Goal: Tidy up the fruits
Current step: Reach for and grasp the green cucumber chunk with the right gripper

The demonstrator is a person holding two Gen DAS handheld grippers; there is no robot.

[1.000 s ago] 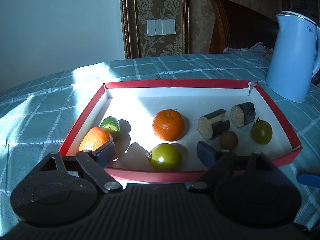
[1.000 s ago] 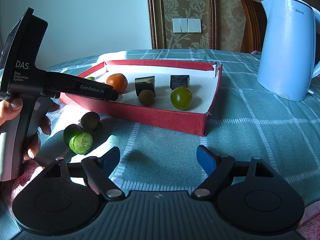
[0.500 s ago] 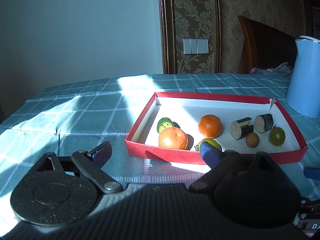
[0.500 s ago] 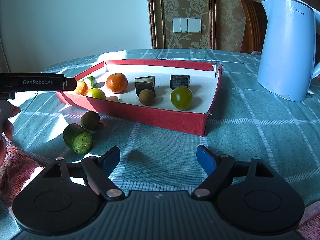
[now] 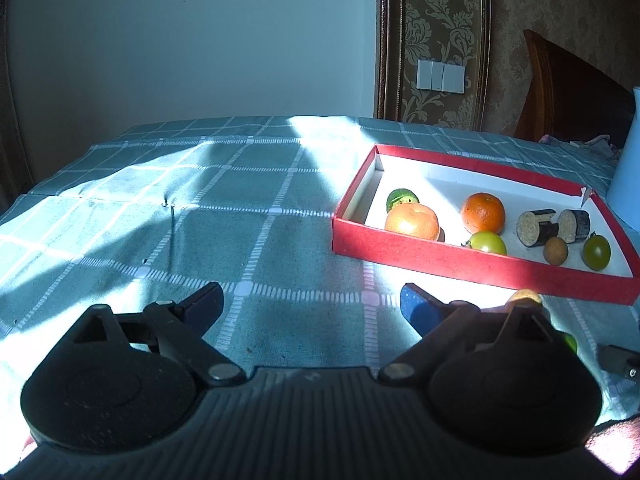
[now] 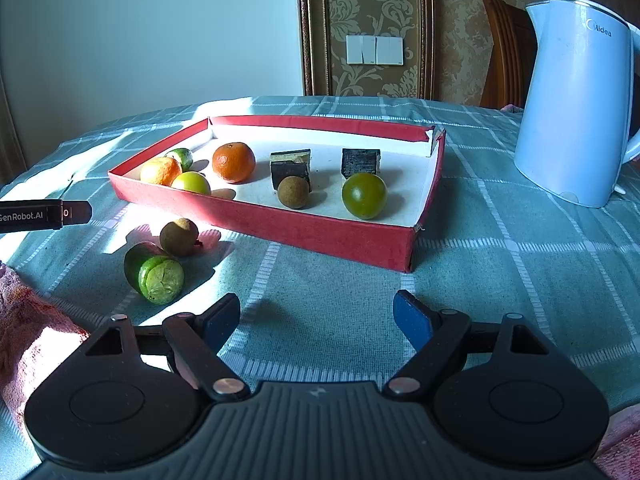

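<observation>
Tabletop (image 6: 500, 264) under teal checked cloth, blue kettle (image 6: 576, 104) at far right. Red tray (image 6: 320, 228) with white floor holds two oranges (image 6: 234, 162), two green tomatoes (image 6: 364, 195), a small lime (image 6: 181, 158), two dark cut cylinder pieces (image 6: 291, 168) and a brown round fruit (image 6: 293, 192). Left gripper (image 5: 310, 306) over bare cloth left of tray, jaws have just been opening, nothing between them. Right gripper (image 6: 316, 318) jaws apart, empty, near tray's front edge. Outside tray on cloth: cut green fruit (image 6: 154, 274) touching a second brown fruit (image 6: 179, 237).
</observation>
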